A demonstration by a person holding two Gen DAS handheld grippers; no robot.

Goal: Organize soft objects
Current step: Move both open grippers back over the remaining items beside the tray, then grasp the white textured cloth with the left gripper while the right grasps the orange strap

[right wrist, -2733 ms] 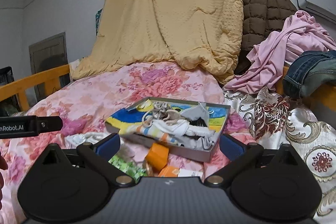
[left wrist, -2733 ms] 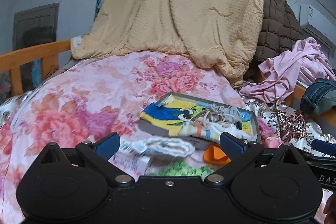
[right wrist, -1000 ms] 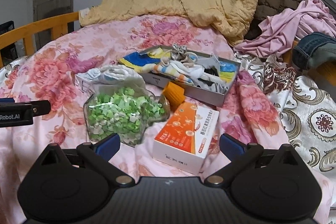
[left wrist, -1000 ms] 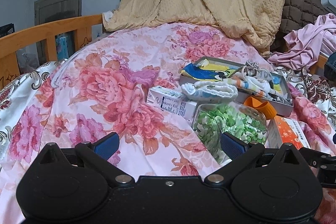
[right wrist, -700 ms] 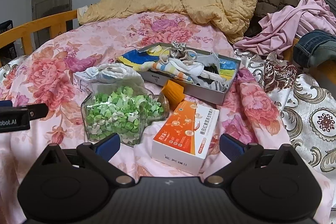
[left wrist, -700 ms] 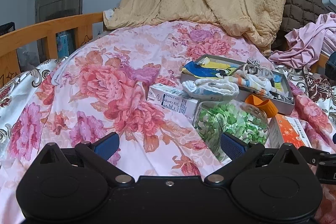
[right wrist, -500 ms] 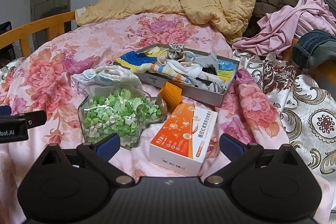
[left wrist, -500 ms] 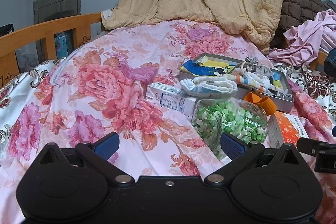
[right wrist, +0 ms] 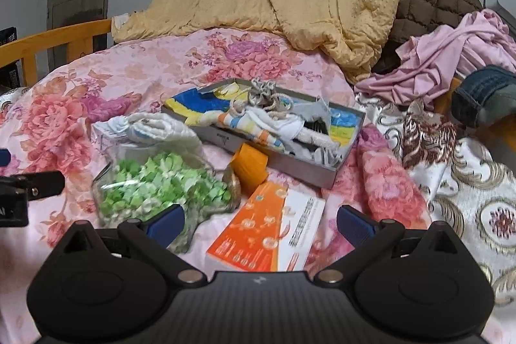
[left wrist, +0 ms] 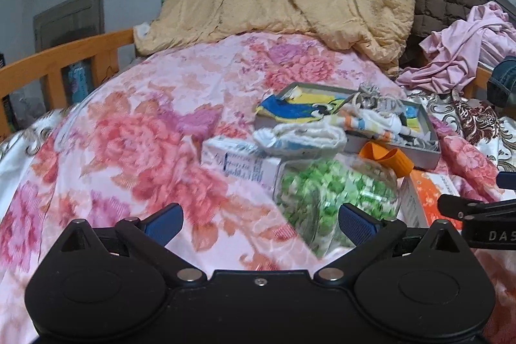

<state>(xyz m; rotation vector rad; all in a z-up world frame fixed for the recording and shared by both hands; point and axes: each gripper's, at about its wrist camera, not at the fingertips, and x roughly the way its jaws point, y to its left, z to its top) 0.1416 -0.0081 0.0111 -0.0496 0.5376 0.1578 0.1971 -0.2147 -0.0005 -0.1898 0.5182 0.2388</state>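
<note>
The likeliest slip here is knocking the glass jar (right wrist: 161, 186). It lies on its side just in front of the tray (right wrist: 309, 173), full of green paper bits, and it sits between both tools and the rolled cloth (right wrist: 158, 126) behind it. A reach straight over it could, I judge, roll it on the soft floral quilt (left wrist: 154, 105) or push it into the tray. The orange box (right wrist: 267, 234), in front of the tray and beside the jar, is also in the path of the right gripper (right wrist: 259, 223) and could be nudged.

A second risk is the tangle in the tray: pulling one sock there may drag the knotted cord (right wrist: 264, 92) and other pieces out with it.

The left gripper (left wrist: 259, 223) has its jaws spread wide with nothing between them, held low over the quilt, to the left of the tray and nearer than it. The right gripper is likewise spread and empty, in front of the tray.

The rolled cloth is white with pale blue marks, loosely bundled, resting against the tray's near-left side on top of a small white carton (left wrist: 238, 162). Inside the tray lie a blue-and-yellow cloth (right wrist: 196, 100), striped socks (right wrist: 258, 124) and grey pieces, heaped and spilling toward its near edge. It all looks limp and easy to snag.
</note>
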